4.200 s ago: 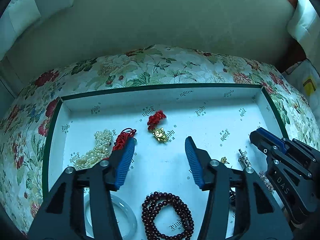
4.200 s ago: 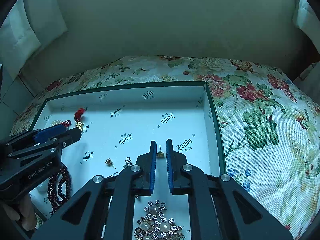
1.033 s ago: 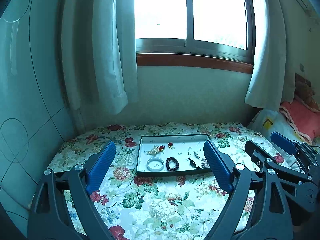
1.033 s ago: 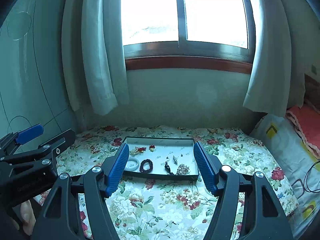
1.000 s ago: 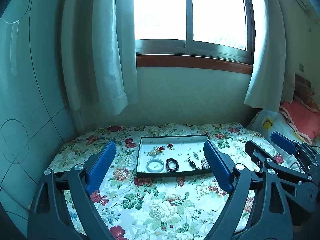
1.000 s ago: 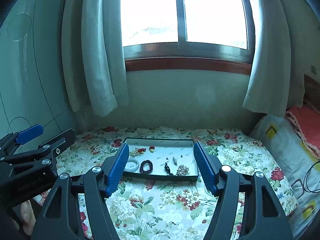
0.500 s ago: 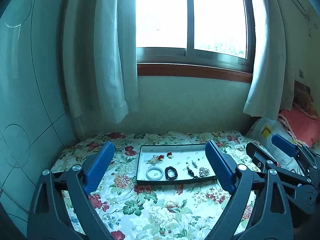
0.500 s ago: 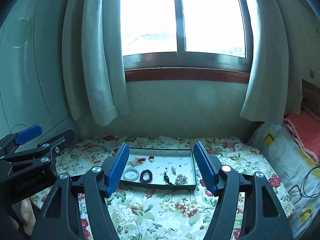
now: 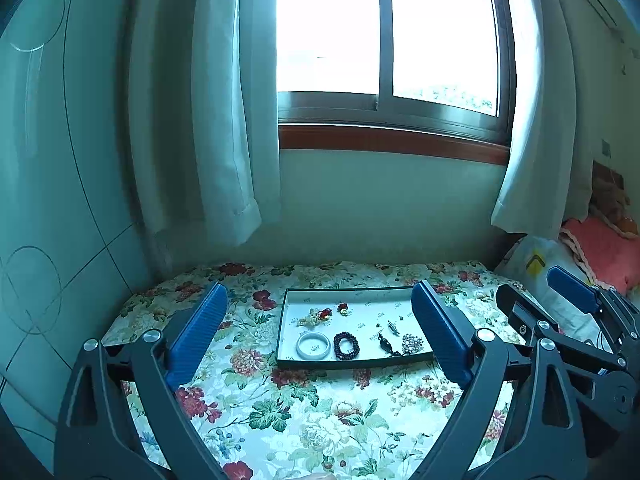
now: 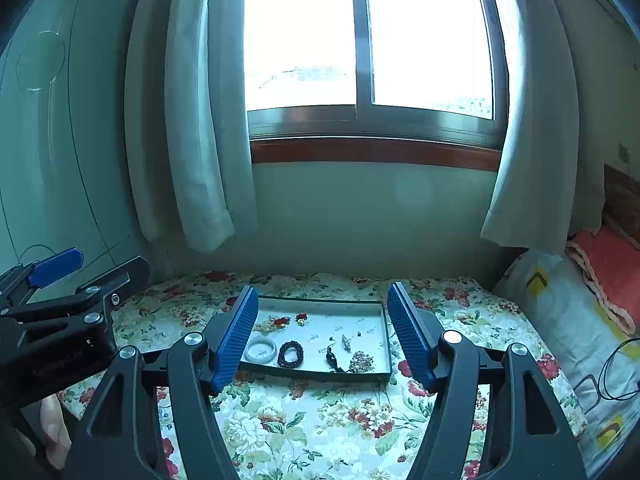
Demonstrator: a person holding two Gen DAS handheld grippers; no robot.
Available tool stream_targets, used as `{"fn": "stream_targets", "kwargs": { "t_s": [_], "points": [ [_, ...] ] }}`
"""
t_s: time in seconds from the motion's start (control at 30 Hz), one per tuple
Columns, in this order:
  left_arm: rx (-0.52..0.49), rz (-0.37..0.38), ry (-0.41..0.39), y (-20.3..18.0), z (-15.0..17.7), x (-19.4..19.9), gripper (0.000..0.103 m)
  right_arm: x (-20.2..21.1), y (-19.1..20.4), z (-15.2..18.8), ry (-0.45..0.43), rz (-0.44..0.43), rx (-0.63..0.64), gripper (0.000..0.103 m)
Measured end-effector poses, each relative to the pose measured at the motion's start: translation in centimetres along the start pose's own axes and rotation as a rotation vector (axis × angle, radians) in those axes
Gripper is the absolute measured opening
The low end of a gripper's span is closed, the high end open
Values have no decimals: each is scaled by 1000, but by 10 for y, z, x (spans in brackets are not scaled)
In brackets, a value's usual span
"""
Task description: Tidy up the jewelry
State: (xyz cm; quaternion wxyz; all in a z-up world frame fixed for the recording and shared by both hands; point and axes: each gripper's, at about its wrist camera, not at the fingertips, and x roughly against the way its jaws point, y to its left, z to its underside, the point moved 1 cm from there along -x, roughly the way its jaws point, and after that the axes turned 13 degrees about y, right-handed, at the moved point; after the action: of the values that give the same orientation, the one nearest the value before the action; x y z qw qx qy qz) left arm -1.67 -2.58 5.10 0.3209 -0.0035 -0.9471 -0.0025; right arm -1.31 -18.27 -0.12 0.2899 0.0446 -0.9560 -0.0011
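Observation:
A shallow white tray (image 9: pixel 360 302) with a dark green rim lies on a floral bedspread (image 9: pixel 304 408), far ahead of both grippers. In it lie a pale bangle (image 9: pixel 313 345), a dark bead bracelet (image 9: pixel 346 345), a pearl strand with red cord (image 9: pixel 316 316), a red-and-gold charm (image 9: pixel 343 308), a black pendant (image 9: pixel 385 344) and a rhinestone brooch (image 9: pixel 412 343). The tray (image 10: pixel 360 322) also shows in the right wrist view. My left gripper (image 9: pixel 320 340) is wide open and empty. My right gripper (image 10: pixel 322 340) is wide open and empty.
A window (image 9: pixel 384 40) with pale curtains (image 9: pixel 224 120) is behind the bed. Pillows (image 10: pixel 600 280) and a cable (image 10: pixel 616 376) lie at the right. A tiled wall (image 9: pixel 48 200) stands at the left.
Both grippers have pulled far back and up from the tray since 4.2 s ago and opened wide. In the last second they drifted slightly; the jewelry has not moved.

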Motion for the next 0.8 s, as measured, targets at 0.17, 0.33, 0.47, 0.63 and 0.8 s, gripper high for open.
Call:
{"fn": "stream_targets", "kwargs": {
  "t_s": [0.17, 0.33, 0.47, 0.63, 0.8],
  "points": [
    [-1, -4, -5, 1, 0, 1, 93, 0, 0, -1, -2, 0, 0, 66],
    [-1, -3, -3, 1, 0, 1, 93, 1, -1, 1, -5, 0, 6, 66],
    [1, -3, 1, 2, 0, 2, 93, 0, -1, 1, -2, -1, 6, 66],
    [7, -3, 5, 2, 0, 2, 93, 0, -1, 0, 0, -2, 11, 66],
    [8, -5, 7, 3, 1, 1, 93, 0, -1, 0, 1, -2, 14, 66]
  ]
}}
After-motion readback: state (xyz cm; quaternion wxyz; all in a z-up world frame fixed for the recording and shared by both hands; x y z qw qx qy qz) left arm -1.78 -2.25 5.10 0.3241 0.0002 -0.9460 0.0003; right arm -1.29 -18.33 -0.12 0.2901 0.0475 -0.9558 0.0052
